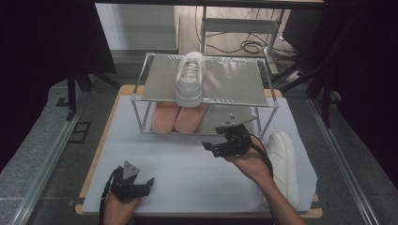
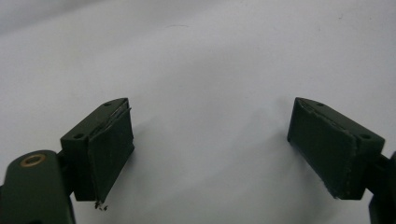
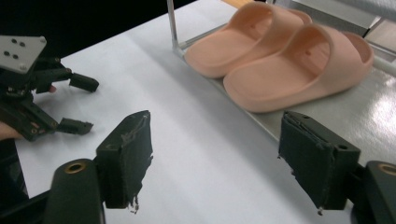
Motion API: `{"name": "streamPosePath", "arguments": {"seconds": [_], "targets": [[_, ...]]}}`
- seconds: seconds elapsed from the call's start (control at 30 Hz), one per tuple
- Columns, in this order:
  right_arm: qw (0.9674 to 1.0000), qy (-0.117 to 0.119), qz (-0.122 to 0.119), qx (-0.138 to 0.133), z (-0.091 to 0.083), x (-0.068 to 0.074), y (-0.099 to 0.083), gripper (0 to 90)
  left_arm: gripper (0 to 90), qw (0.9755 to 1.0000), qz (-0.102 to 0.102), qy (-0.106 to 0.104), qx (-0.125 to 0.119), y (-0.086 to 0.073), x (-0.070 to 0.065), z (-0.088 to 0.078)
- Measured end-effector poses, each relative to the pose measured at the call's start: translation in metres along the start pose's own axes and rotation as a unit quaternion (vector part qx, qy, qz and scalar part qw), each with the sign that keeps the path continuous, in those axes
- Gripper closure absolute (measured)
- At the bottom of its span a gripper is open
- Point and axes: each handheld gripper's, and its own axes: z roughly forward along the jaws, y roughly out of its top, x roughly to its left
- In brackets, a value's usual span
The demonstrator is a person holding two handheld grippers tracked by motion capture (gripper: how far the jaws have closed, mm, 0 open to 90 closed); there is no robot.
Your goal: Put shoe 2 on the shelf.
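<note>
right gripper (image 1: 212, 138) hung open and empty at the rack's (image 1: 141, 99) lower shelf, pink slides (image 3: 280, 56) at its 12 o'clock.
a white sneaker (image 1: 284, 164) lay on the table (image 1: 187, 173) at its 4 o'clock, its mate (image 1: 190, 77) up top; a careless swing likely could have clipped the frame or nudged the slides. left gripper (image 1: 143, 183) rested open at 7 o'clock. no readable writing.

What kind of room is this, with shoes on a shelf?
Probably a lab or test room: a small metal shoe rack stands on a white table, with loose cables on the floor behind and dark curtains around.
</note>
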Motion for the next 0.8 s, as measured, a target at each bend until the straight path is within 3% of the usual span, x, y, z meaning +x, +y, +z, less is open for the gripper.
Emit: {"name": "streamPosePath", "arguments": {"seconds": [0.33, 0.43, 0.53, 0.63, 0.8], "targets": [[0.9998, 0.004, 0.016, 0.010, -0.018, -0.007, -0.024, 16.5, 14.1, 1.0000, 0.000, 0.000, 0.000, 0.000, 0.000, 0.000], [0.9997, -0.005, 0.017, 0.015, -0.023, -0.009, -0.030, 16.8, 14.1, 1.0000, -0.001, 0.000, 0.000, 0.000, 0.000, 0.000], [0.9994, -0.016, 0.017, 0.025, -0.030, -0.011, -0.037, 21.7, 14.1, 1.0000, -0.001, -0.001, 0.001, 0.000, 0.000, 0.000], [0.9985, -0.028, 0.010, 0.047, -0.036, -0.014, -0.043, 33.6, 14.1, 1.0000, -0.001, -0.001, 0.001, 0.000, 0.000, 0.000], [0.9973, -0.025, 0.005, 0.069, -0.046, -0.018, -0.056, 49.4, 14.1, 1.0000, -0.001, -0.001, 0.000, 0.000, 0.000, 0.000]]}}
